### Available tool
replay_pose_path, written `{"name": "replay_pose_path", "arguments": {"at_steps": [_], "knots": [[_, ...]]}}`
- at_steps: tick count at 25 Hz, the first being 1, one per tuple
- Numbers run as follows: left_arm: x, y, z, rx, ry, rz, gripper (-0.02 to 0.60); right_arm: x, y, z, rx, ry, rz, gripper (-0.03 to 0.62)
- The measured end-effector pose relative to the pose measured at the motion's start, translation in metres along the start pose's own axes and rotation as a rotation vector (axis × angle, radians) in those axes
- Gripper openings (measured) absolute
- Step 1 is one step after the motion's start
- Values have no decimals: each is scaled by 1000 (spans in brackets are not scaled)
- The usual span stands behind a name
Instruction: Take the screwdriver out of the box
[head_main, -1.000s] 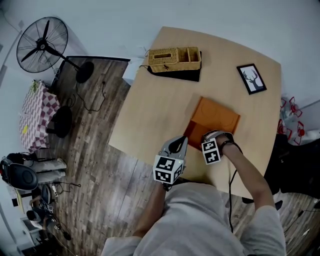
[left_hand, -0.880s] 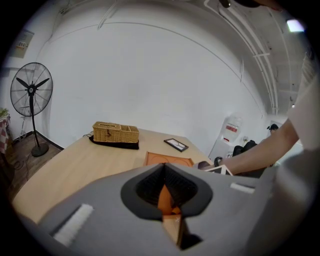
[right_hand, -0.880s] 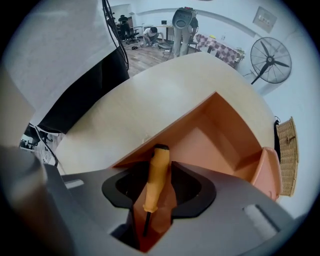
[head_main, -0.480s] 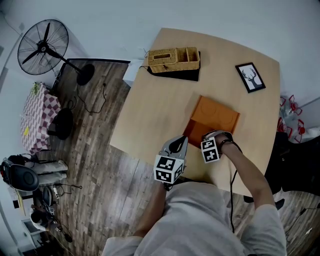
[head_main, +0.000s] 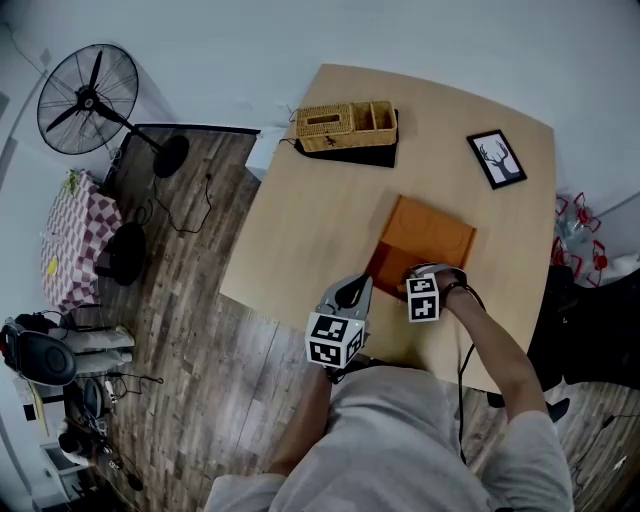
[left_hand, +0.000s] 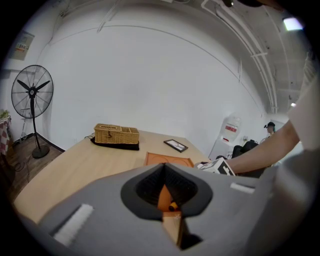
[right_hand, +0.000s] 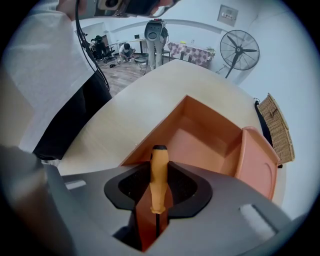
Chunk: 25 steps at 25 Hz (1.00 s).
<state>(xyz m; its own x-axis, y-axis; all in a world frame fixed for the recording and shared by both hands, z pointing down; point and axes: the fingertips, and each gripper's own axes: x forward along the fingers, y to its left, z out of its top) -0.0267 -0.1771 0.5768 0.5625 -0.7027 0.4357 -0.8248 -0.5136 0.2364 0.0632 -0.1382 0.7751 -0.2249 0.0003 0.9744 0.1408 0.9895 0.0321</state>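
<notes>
The orange box (head_main: 436, 228) lies open on the wooden table (head_main: 310, 230), its lid (right_hand: 258, 165) folded back. My right gripper (head_main: 418, 281) points down into the box's near corner (right_hand: 200, 125). The screwdriver (right_hand: 159, 179), with an orange handle and a thin dark shaft, stands between its jaws, which have just been closing and now grip it. My left gripper (head_main: 356, 284) hovers just left of the box (left_hand: 168, 160) with only a narrow gap between its jaws and nothing in them. The screwdriver's handle end (left_hand: 172, 205) shows through that gap.
A wicker basket (head_main: 347, 125) on a black mat sits at the table's far edge, and a framed deer picture (head_main: 496, 158) lies far right. A standing fan (head_main: 90, 95) and cables are on the wood floor to the left. The table's near edge runs under both grippers.
The right gripper's marker cube has turned slightly over the box's near corner. The left gripper has stayed where it was.
</notes>
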Motion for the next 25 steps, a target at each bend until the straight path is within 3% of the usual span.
{"name": "replay_pose_path", "arguments": {"at_steps": [17, 25], "knots": [[1, 0, -1, 4, -2, -11, 55, -35, -30, 20, 356, -258, -169, 107], [1, 1, -5, 1, 0, -5, 55, -57, -43, 19, 618, -475, -276, 107]]}}
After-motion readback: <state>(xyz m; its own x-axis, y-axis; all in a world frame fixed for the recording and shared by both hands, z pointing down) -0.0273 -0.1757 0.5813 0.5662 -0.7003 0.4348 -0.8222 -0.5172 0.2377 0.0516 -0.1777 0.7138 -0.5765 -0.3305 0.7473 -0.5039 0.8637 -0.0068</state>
